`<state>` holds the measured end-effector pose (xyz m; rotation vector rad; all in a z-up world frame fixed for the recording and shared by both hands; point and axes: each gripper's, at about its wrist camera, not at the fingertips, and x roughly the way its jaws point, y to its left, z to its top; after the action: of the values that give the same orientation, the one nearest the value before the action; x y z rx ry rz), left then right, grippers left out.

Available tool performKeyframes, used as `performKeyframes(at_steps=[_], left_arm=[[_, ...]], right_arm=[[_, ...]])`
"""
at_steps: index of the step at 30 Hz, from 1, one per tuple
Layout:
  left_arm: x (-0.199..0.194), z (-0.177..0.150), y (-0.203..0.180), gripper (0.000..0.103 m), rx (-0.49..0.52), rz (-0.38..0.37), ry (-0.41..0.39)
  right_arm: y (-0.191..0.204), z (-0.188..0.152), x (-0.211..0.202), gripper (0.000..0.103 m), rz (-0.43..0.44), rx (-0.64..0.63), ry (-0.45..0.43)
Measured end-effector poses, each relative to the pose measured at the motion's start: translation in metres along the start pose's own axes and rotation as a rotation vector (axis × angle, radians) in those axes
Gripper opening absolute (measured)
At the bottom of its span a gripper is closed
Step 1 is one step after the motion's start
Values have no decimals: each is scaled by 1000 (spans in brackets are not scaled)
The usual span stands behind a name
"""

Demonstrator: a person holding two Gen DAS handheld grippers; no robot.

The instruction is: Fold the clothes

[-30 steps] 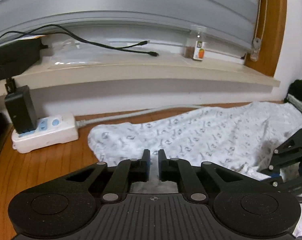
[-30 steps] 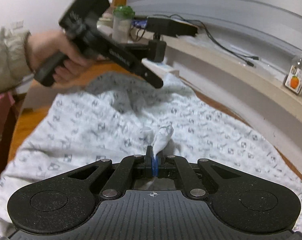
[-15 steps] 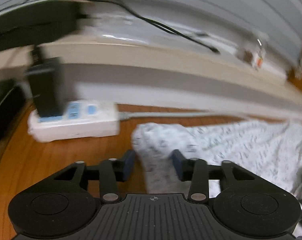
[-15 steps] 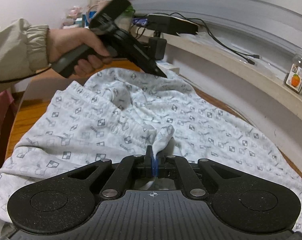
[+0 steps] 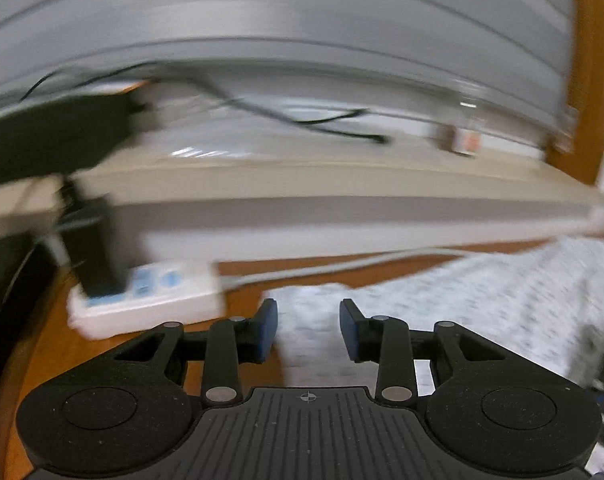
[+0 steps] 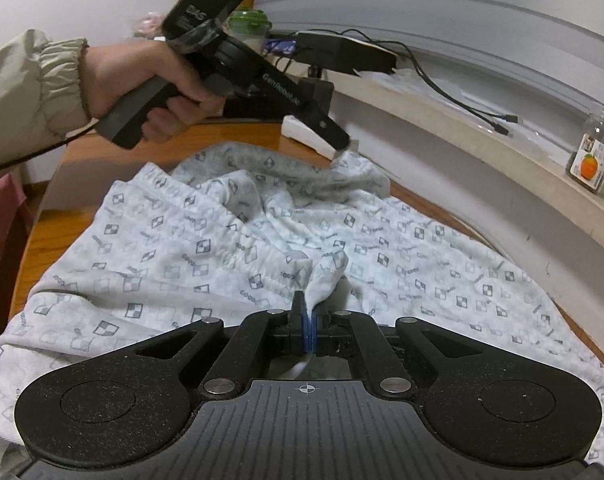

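Here the patterned white garment [image 6: 230, 248] lies spread and rumpled across the wooden worktop [image 6: 238, 136], reaching from under the right gripper [image 6: 309, 326] out to the far corner below the left one. The right gripper's fingers are closed tight on a raised pinch of the fabric, which stands up in a small peak just ahead of the blue pads [image 6: 307, 332]. Further out, the left gripper [image 5: 308, 326] is held by a hand [image 6: 142, 80] in a beige sleeve [image 6: 30, 96], its fingers parted with the garment's corner in the gap between them; the pads do not press on it. Just beyond and to the left of those fingers sits a white power strip [image 5: 150, 300] on the worktop. Behind runs a window ledge [image 6: 502, 160] with a small bottle [image 6: 592, 158] and cables [image 6: 462, 104].
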<state>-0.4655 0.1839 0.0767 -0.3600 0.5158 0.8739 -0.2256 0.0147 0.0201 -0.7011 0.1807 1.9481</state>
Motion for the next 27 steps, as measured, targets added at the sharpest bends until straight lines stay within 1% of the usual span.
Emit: performKeyframes(at_steps=[3,6,8,11,14,16,17,18,19,20,22,24,25,26,27], left_arm=[[17,3,15,37,-54,31,51],[33,3,16,37,-71,18,84],[40,3,9,37,-55,13,99],[45,4,-9,37,1,-16,112],[51,4,-22,37,55,5,132],[52,5,-21,37,38,5,133],[52,5,-19,37,31,3,127],[50,5,-19,34,29,3,118],[48,5,-18,20,24,2,109],[44,5,-16,14,14,1,90],[28,8,-10,12,-15,17,20],[2,14,2,11,-62,63,-87],[-9,17,10,11,-90,85,-126],[-14,19,15,11,-103,110,-137],[-16,20,18,15,-102,130,-130]], right_arm=[[0,0,0,4,-1,-1,-1],[0,0,0,4,0,0,-2],[-1,0,0,4,1,2,-1],[-1,0,-1,4,1,2,-4],[-1,0,-2,4,2,3,-6],[-1,0,-2,4,2,4,-6],[-1,0,-2,4,1,5,-8],[-2,1,-2,4,1,6,-10],[-2,1,-3,4,0,7,-12],[-2,1,-3,4,-1,8,-13],[-3,1,-4,4,-1,9,-16],[-3,1,-6,4,3,6,-25],[-4,0,-7,3,7,3,-33],[-4,0,-10,3,9,0,-43],[-4,0,-12,3,11,-3,-54]])
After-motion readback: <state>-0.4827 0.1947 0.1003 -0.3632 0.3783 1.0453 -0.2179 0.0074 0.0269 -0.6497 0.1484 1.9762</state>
